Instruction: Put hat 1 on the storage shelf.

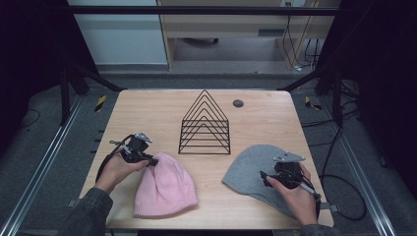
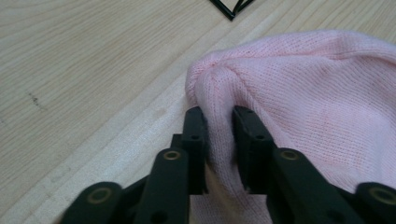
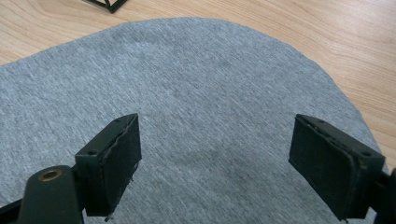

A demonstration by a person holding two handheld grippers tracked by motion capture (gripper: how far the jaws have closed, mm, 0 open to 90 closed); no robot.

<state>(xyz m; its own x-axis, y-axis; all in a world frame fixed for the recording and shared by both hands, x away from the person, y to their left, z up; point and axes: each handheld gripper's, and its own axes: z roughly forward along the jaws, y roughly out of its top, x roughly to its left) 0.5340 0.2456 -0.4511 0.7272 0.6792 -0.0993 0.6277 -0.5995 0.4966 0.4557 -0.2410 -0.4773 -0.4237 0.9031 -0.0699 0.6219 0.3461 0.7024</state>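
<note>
On the pale wooden worktop (image 1: 147, 105), each claw met a knit hat, one pinching and one spread wide.

Near the front-left of the worktop lay the pink ribbed knit beanie (image 1: 164, 186), and the left claw (image 1: 151, 161) was pinched tight on a fold of fabric at its crown; in the left gripper view the two black jaws squeezed a ridge of pink knit (image 2: 219, 135) between them. Toward the front-right lay the flat grey jersey beanie (image 1: 246, 169), with the right claw (image 1: 264, 175) held over it, jaws spread wide and gripping nothing, grey cloth (image 3: 215, 102) showing between them. Between and behind the two hats stood the black wire triangular rack (image 1: 205, 125), upright, apart from both. A small dark round disc (image 1: 238, 103) sat near the worktop's far edge.
</note>
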